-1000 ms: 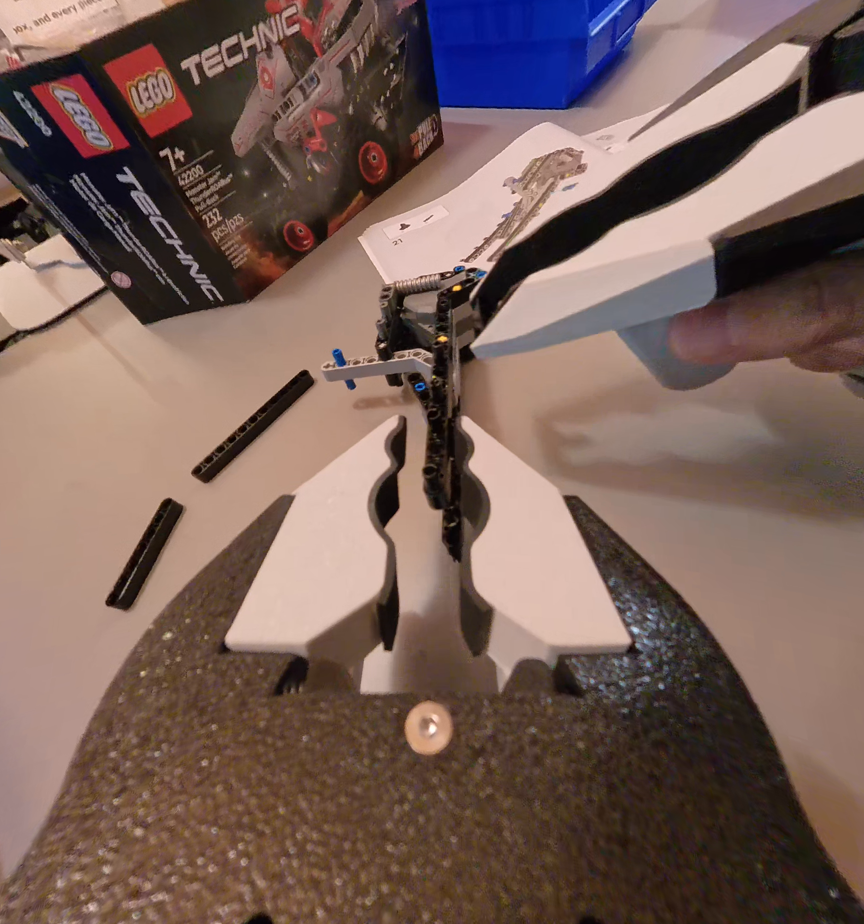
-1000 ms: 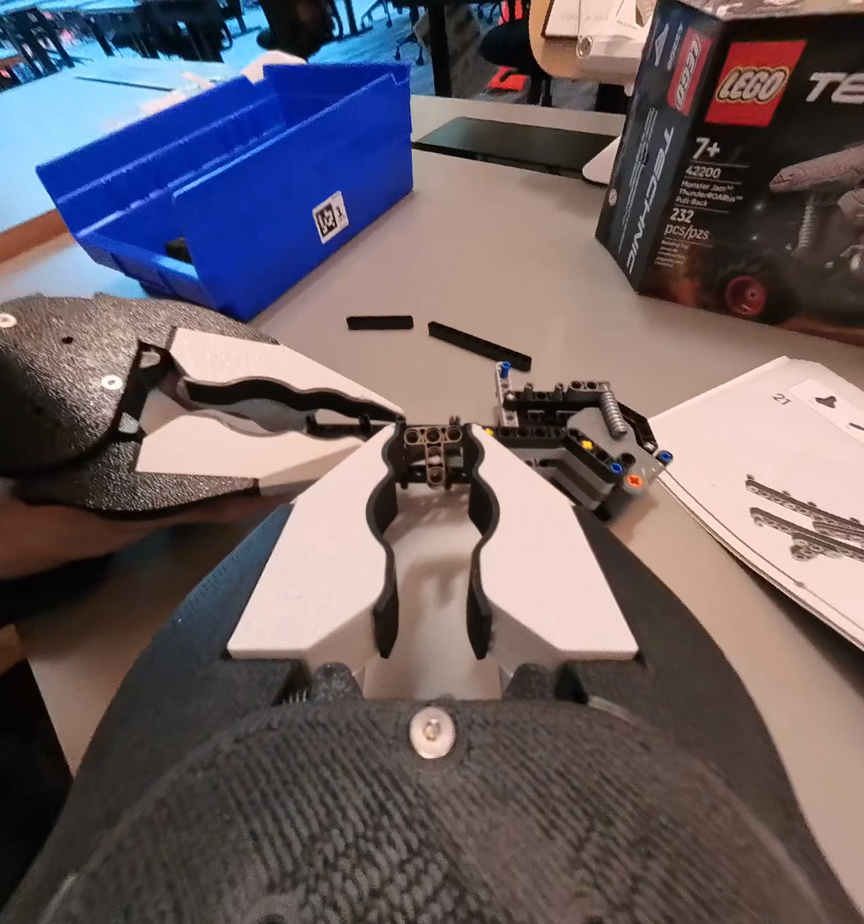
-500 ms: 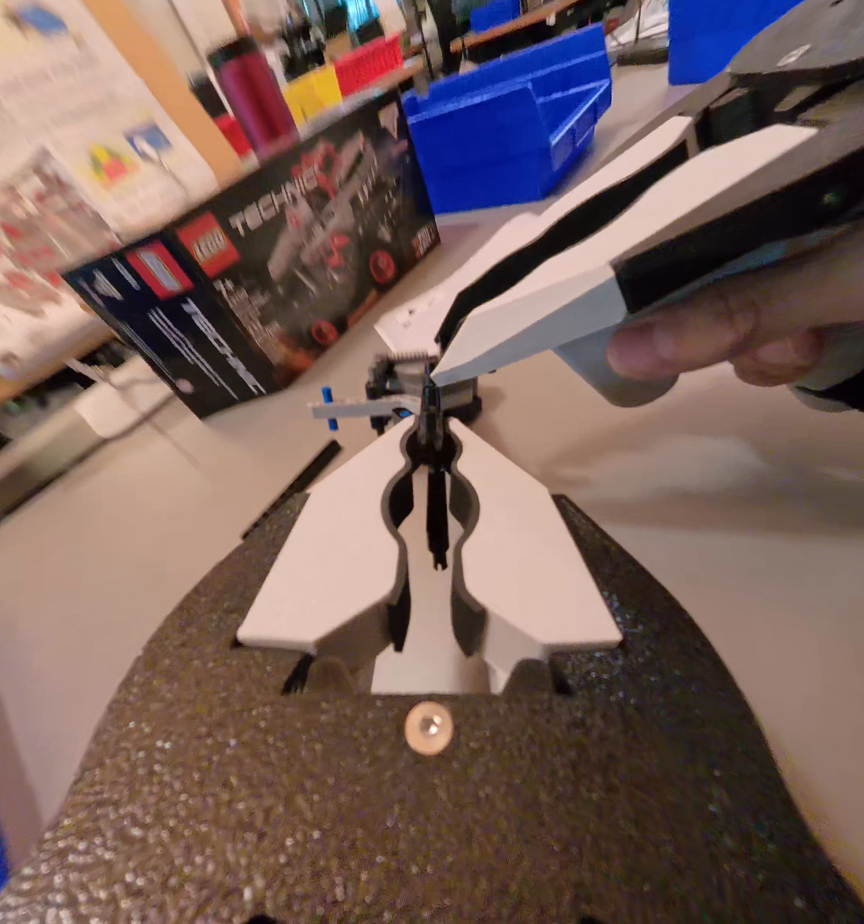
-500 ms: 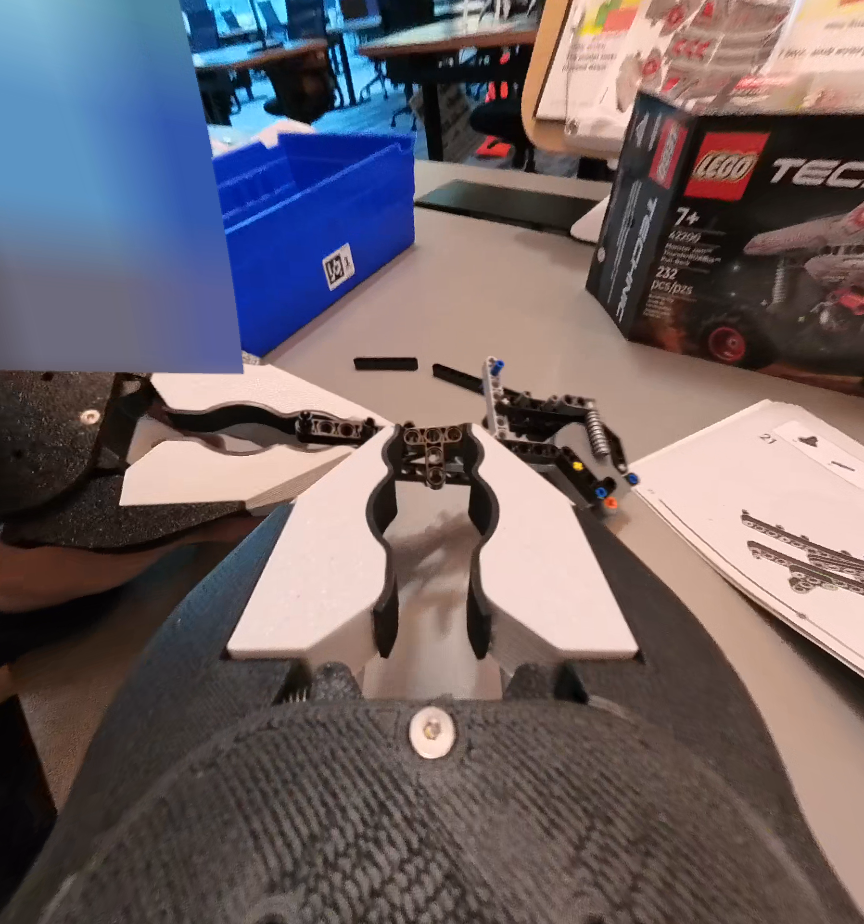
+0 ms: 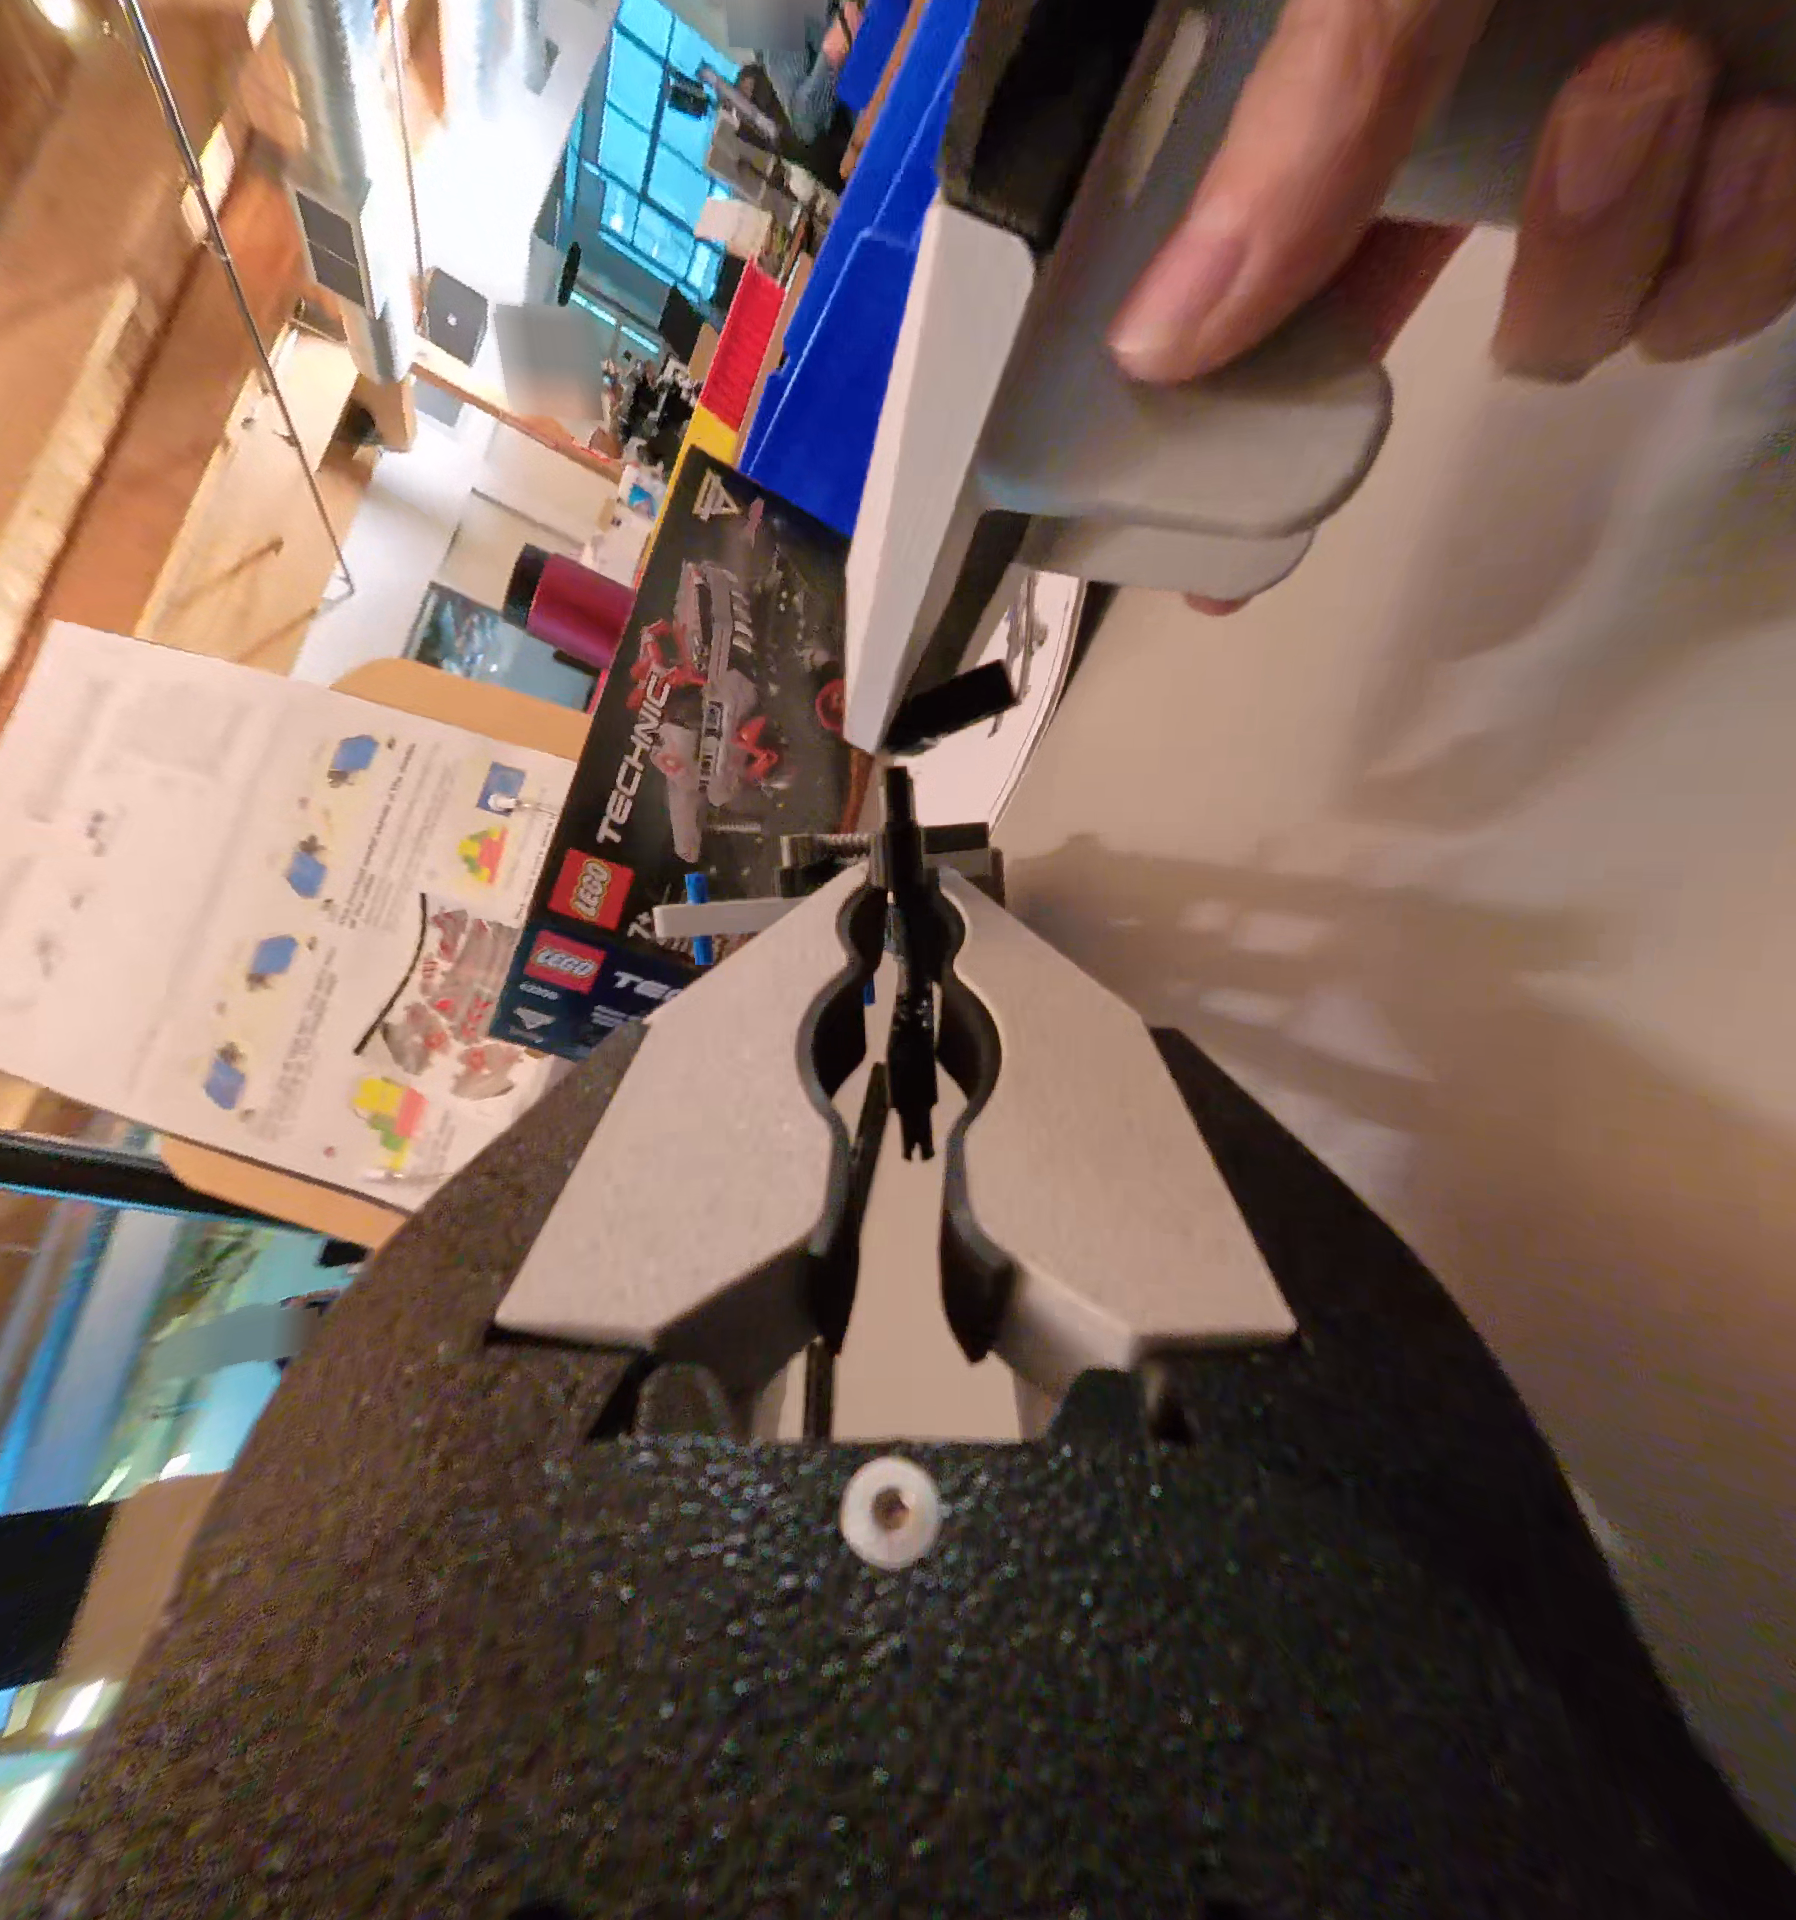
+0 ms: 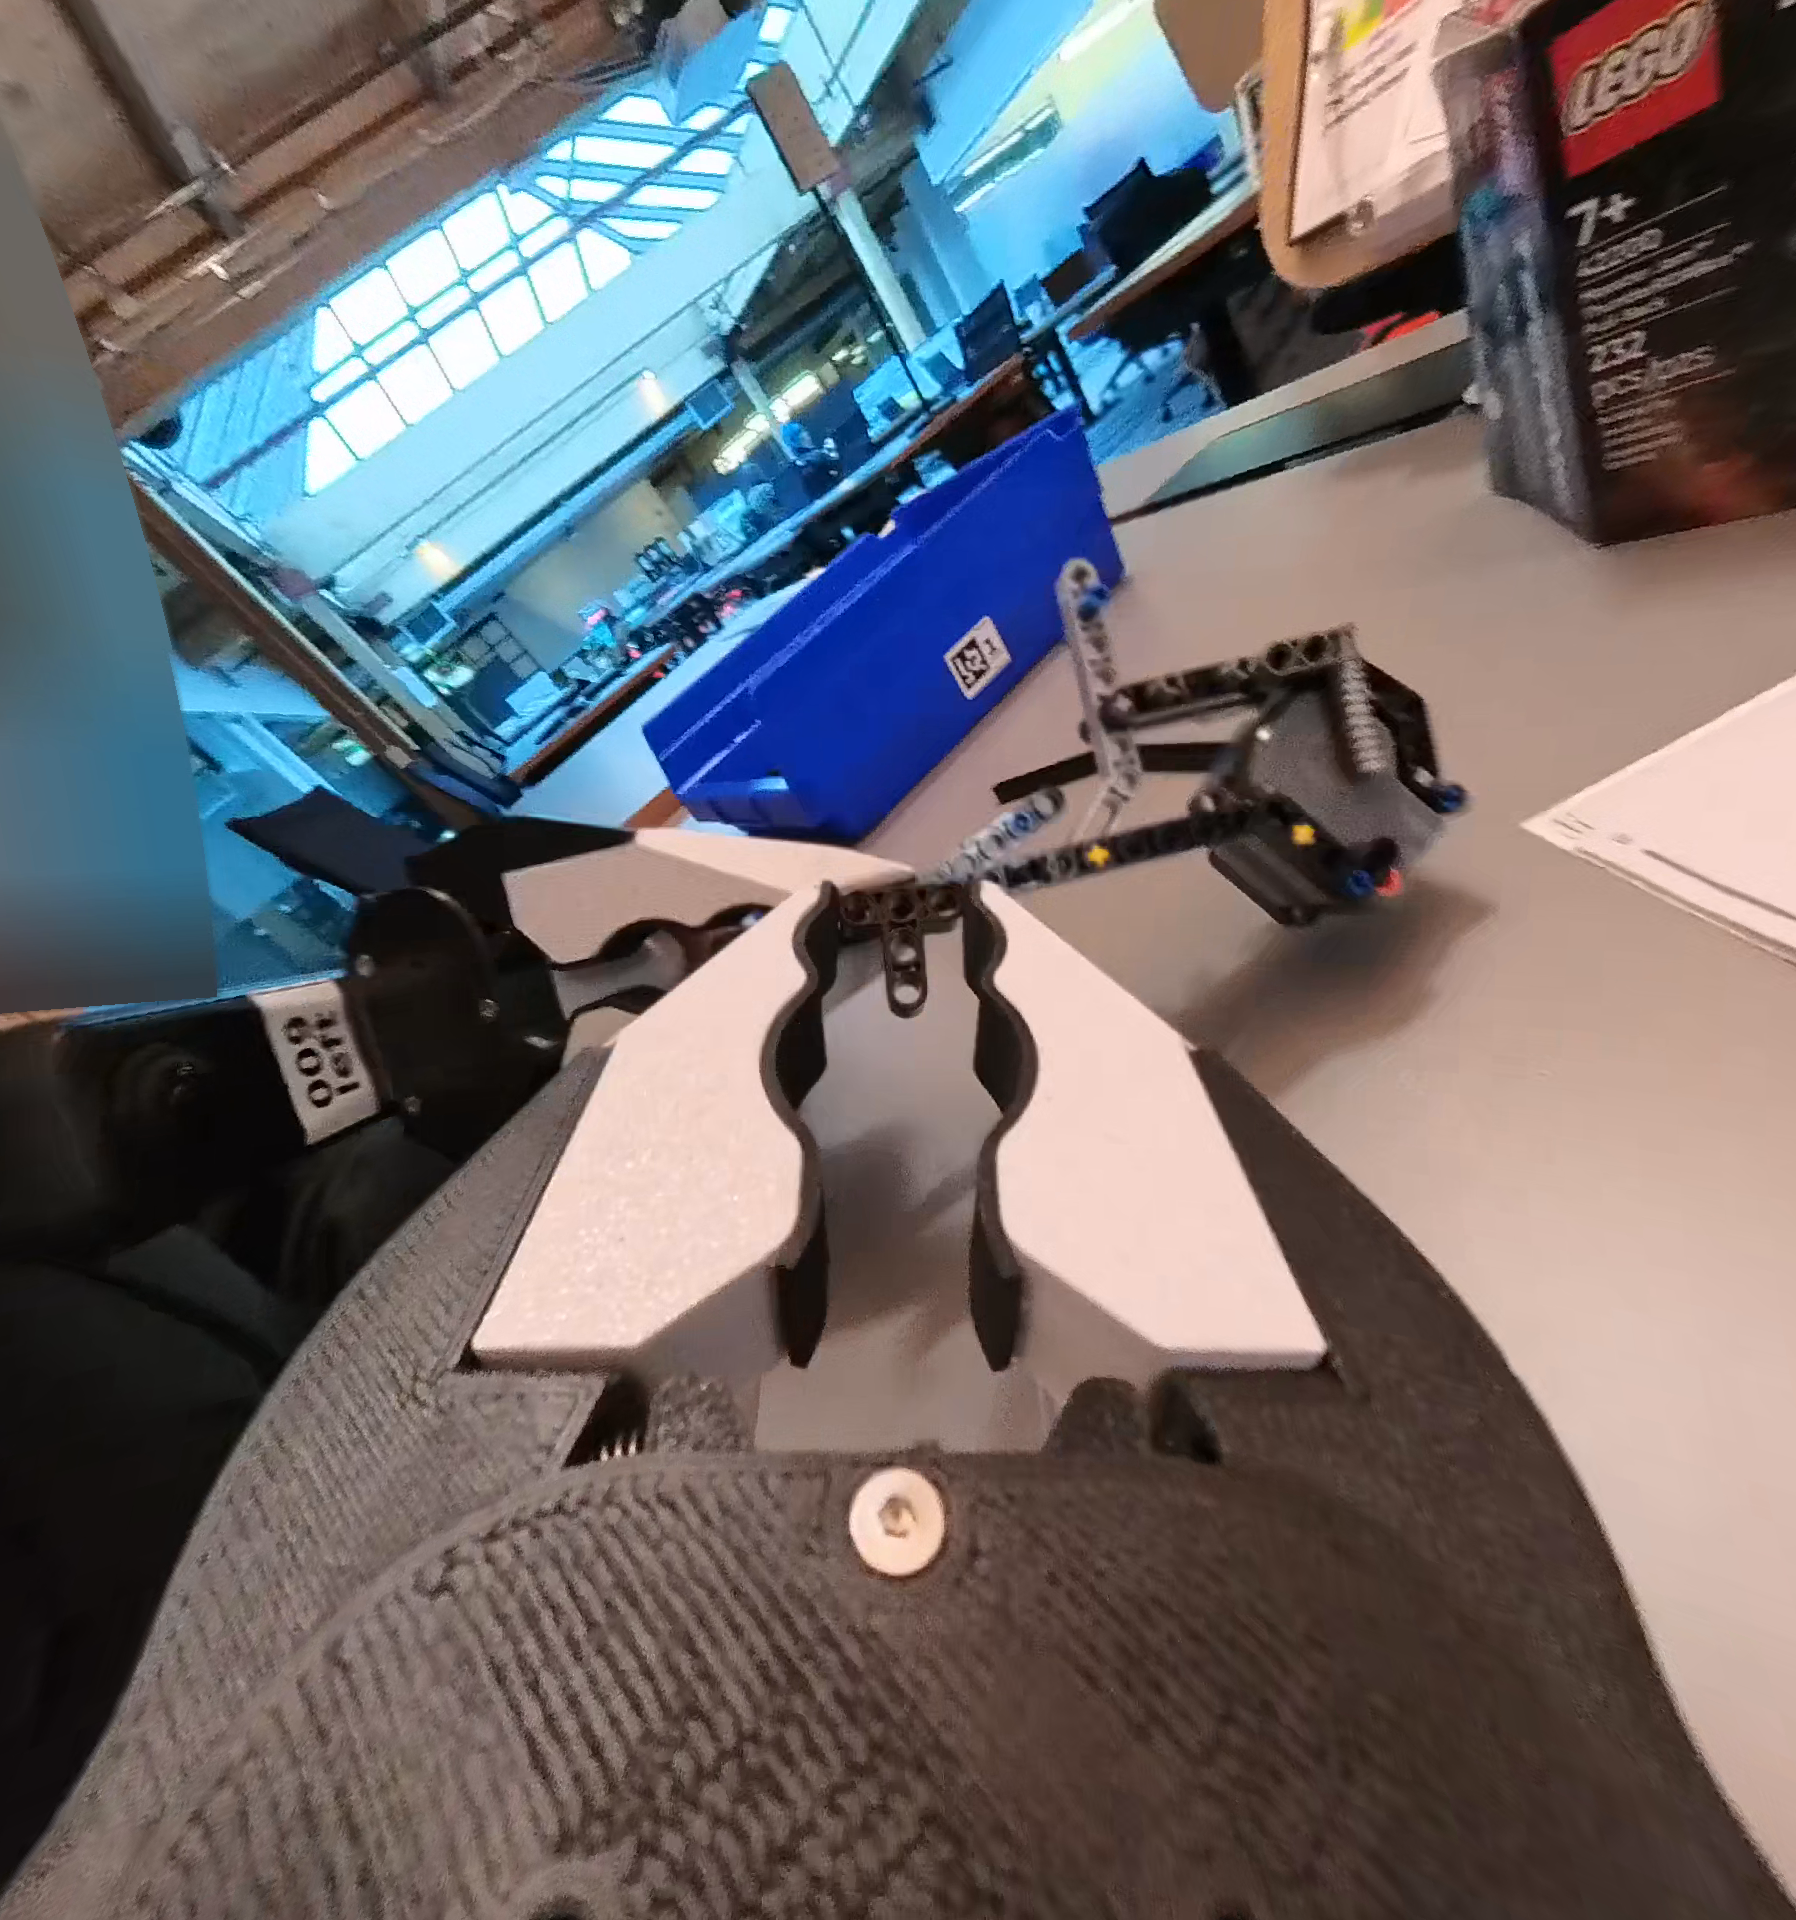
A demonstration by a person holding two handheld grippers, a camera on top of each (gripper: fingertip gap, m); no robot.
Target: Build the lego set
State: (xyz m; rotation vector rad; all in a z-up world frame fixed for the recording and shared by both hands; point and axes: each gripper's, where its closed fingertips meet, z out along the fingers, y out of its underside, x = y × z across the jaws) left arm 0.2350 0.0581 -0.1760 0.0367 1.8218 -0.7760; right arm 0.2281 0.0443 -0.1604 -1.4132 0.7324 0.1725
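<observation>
Left wrist view: camera rolled hard over, table edge running up the frame.
Left gripper point(image 5: 899, 940): white fingers clenched on a thin black studless beam point(image 5: 913, 1023) that runs back between them; it reads as one arm of the part-built grey-and-black lego chassis with its metal spring point(image 5: 889, 847) just past the tips, lifted off the grey table point(image 5: 1496, 935).
Why held so: looks like the left side is presenting the model's open end to the other tool.
Right gripper in this view: it comes in from above, a hand point(image 5: 1445, 187) wrapped round its grey handle, a short black piece at its tip just above the beam's end, not yet seated, I'd judge.
Backdrop: the black lego box point(image 5: 686, 748) and a white illustrated sheet point(image 5: 250, 883) behind.

Right wrist view: steadier picture.
Right gripper point(image 6: 899, 914): pads clamped on a small black T-shaped connector with pin holes point(image 6: 899, 930), crossbar pinched at the very tips so the stem hangs free.
Task's thing: the chassis hangs tilted above the table, ahead and to the right, its long black arm reaching back into the other gripper at left.
Surroundings: blue plastic bin point(image 6: 894, 686) behind, white instruction booklet point(image 6: 1725, 821) at right.
Next, my guess: line the connector up with the beam end and press.
</observation>
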